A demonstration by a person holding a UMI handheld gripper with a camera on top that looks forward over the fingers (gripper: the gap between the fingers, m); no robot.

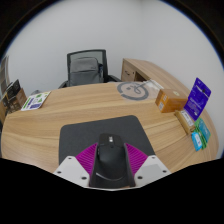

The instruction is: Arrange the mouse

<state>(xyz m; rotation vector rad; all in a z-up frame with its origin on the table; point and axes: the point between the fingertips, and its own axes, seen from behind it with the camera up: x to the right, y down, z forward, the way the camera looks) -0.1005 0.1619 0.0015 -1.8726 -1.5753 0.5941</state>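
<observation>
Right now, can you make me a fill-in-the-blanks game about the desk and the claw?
1. The claw is shut on a black computer ____.
2. The mouse sits over a dark rectangular mouse ____.
3. Behind the wooden desk stands a black office ____.
4. The purple box stands on the desk next to an ____ box.

Missing words: mouse; mat; chair; orange
</observation>
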